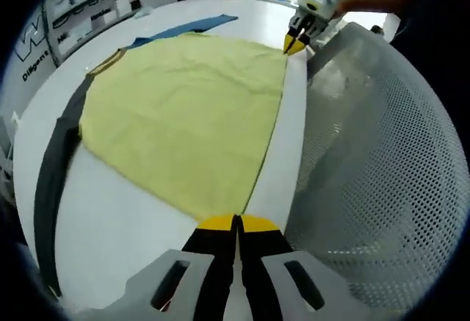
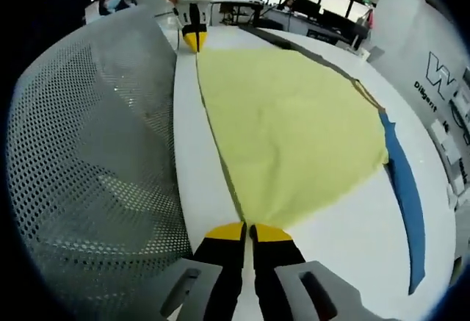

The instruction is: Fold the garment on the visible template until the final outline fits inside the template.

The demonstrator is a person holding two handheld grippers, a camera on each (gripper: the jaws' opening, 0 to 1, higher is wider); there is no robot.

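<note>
In the left gripper view, my left hand-held gripper (image 1: pixel 237 224) sits at bottom centre, jaws pressed together on the near corner of the yellow garment (image 1: pixel 183 115), right at its hem. From there the hem runs up the frame toward the upper right, where I see the right hand-held gripper (image 1: pixel 294 44) pinching the far corner of the same edge. The right gripper view mirrors this: its own jaws at bottom centre are closed on the cloth corner, and the hem climbs to the other tool at upper left.

So I judge both tools hold one long edge, with the garment spreading away across the white bench (image 1: pixel 125 218). Its dark sleeve (image 1: pixel 51 181) trails at the left of the frame, and a blue strip (image 2: pixel 407 189) lies just past its far side. The fold must carry this edge across the garment. A mesh chair back (image 1: pixel 374 152) stands close beside the bench.
</note>
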